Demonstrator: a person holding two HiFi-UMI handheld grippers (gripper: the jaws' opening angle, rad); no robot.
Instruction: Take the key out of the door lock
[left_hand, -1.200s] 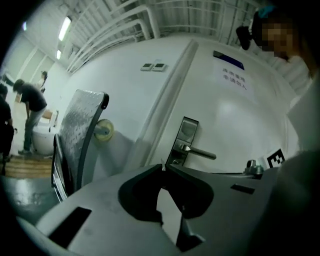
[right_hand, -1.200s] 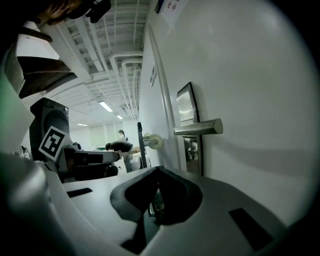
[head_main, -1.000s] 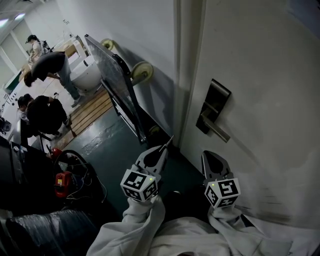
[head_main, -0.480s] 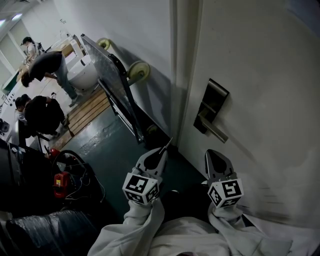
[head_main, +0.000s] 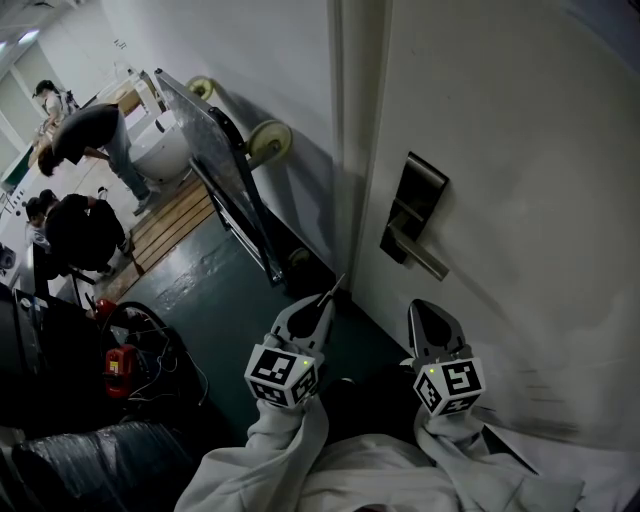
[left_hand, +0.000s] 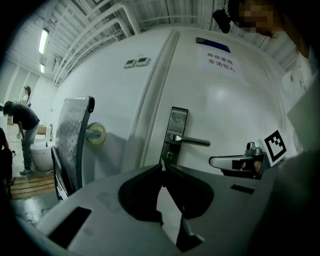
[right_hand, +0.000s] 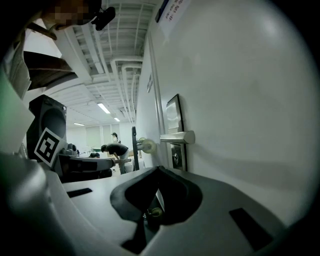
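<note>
The white door (head_main: 520, 150) carries a dark lock plate (head_main: 418, 188) with a lever handle (head_main: 425, 258). My left gripper (head_main: 330, 292) hangs low, left of the door's edge and apart from the lock. It is shut on a thin metal sliver that sticks out of its tip, seemingly the key (head_main: 338, 282). In the left gripper view the jaws meet at the tip (left_hand: 162, 167), below the lock plate (left_hand: 176, 122) and its keyhole (left_hand: 170, 155), where no key shows. My right gripper (head_main: 424, 310) is shut and empty, below the handle (right_hand: 177, 137).
A metal platform cart (head_main: 215, 150) with pale wheels (head_main: 268, 140) leans on the wall left of the door. Cables and a red tool (head_main: 118, 365) lie on the dark floor. A wooden pallet (head_main: 180, 225) and people (head_main: 95, 130) are further back at the left.
The head view has drifted, so the lock plate sits slightly further left and higher in it. Both grippers keep almost the same place and stay shut.
</note>
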